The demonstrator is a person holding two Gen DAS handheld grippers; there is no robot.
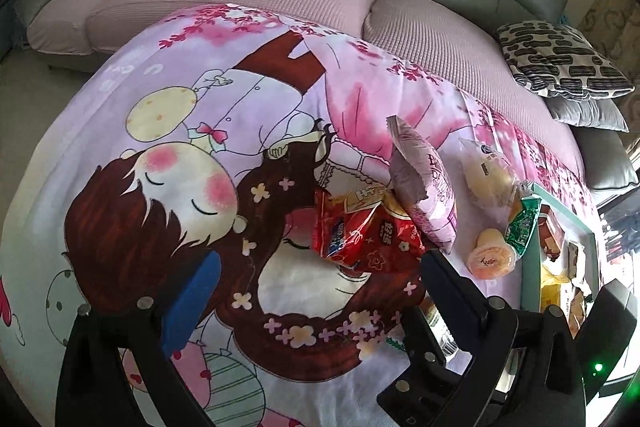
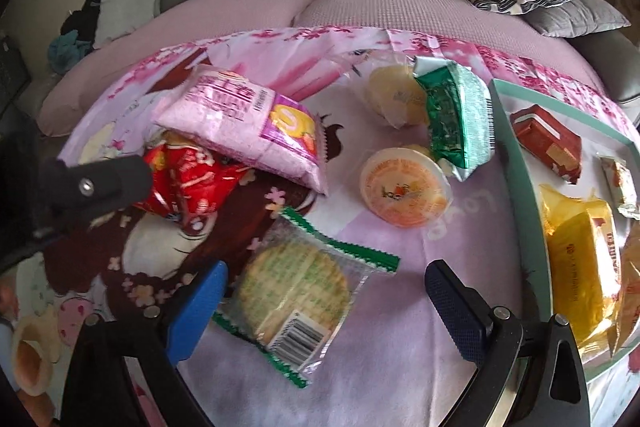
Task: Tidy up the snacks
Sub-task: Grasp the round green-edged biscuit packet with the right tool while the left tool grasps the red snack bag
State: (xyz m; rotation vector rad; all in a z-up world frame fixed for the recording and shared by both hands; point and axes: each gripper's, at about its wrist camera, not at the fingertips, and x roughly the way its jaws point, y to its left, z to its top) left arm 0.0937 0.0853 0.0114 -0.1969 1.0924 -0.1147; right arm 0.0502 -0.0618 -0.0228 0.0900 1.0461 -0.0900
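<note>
Lying between the spread fingers of the right hand-held gripper (image 2: pixel 326 291), the cracker packet (image 2: pixel 298 287) is ungrasped.

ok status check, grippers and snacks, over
Left gripper open, empty, red packet ahead. Right gripper open over cracker pack, not gripped. Tray partly filled. Path to tray unobstructed.
</note>
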